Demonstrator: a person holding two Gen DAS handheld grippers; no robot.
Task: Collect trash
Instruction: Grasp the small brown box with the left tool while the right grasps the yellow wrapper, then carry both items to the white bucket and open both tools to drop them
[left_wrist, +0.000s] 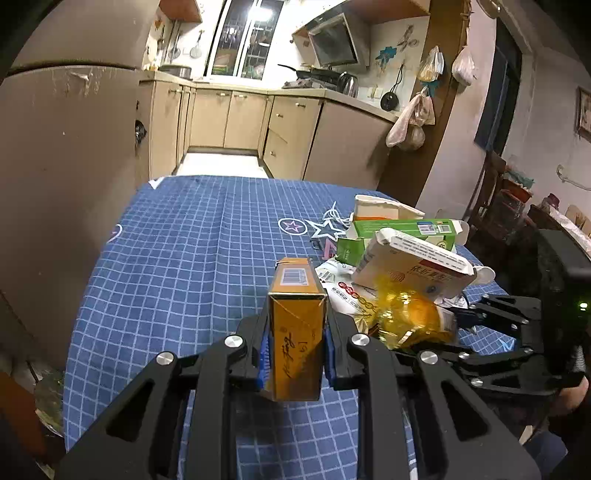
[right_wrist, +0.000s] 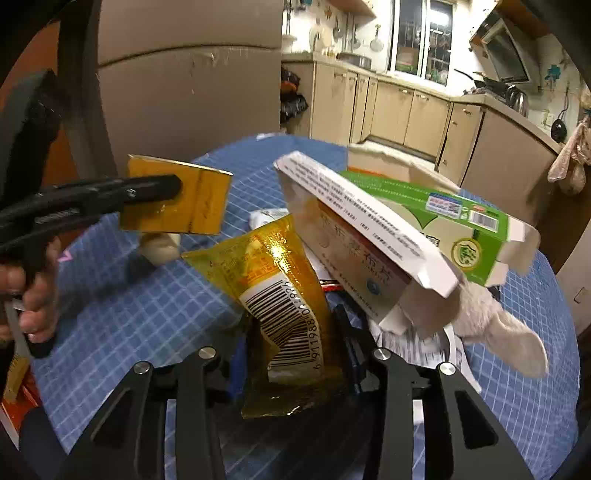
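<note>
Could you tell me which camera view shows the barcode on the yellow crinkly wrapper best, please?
The right wrist view: the yellow wrapper faces it, barcode large and readable. The left wrist view shows only a crumpled yellow bundle, no barcode.

You have the small gold cardboard box (left_wrist: 295, 332) upright at lower centre of the left view, clear of the tabletop. The crinkled gold foil wrapper (right_wrist: 280, 295) with a barcode stands centre of the right view. The white carton (right_wrist: 362, 236) and green carton (right_wrist: 443, 214) lie heaped upper right.

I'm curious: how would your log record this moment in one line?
left gripper: shut on yellow box | right gripper: around yellow wrapper | pile: on table
</note>
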